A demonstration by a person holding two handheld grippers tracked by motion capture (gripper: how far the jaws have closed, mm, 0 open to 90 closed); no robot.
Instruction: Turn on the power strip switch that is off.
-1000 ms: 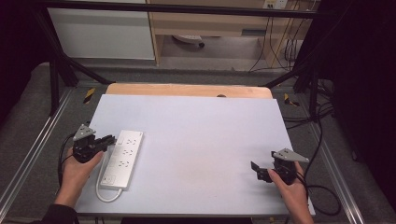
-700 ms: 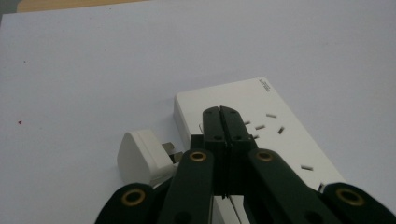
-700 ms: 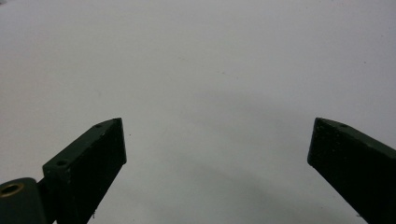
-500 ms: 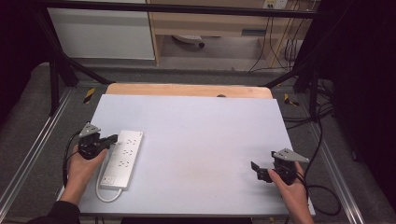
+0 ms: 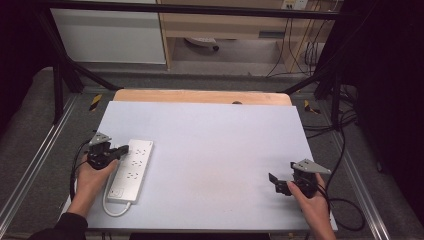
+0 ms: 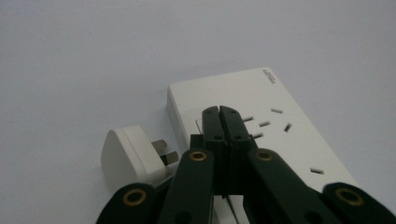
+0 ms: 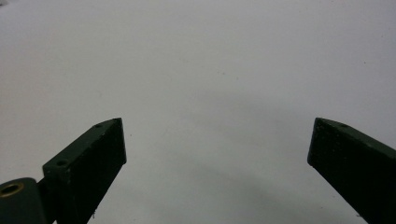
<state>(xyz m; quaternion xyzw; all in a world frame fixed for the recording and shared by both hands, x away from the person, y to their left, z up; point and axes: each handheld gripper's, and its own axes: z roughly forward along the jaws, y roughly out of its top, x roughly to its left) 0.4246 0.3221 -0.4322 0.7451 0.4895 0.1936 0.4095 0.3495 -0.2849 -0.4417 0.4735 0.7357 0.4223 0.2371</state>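
While your left hand (image 5: 92, 172) lies low at the near left of the pale grey table top (image 5: 210, 150), its forearm coming in from the bottom edge, your left gripper (image 5: 120, 149) points across toward the long white plastic power strip (image 5: 131, 170) and hangs over its far end. Its jaws are pressed flat together with nothing between them; the left gripper view shows the tips (image 6: 219, 112) poised above the strip's socket holes (image 6: 273, 122). Just beside the strip, on its outer side, lies the white three-pin plug (image 6: 130, 154), metal prongs turned toward the strip's edge; whether they touch it you cannot tell. The strip's white cable (image 5: 112, 206) loops off its near end by your wrist.

Your right hand (image 5: 312, 200) rests at the near right corner, well apart from the strip, with your right gripper (image 5: 274, 182) aimed leftward over bare table. Its jaws stand wide apart, holding nothing.
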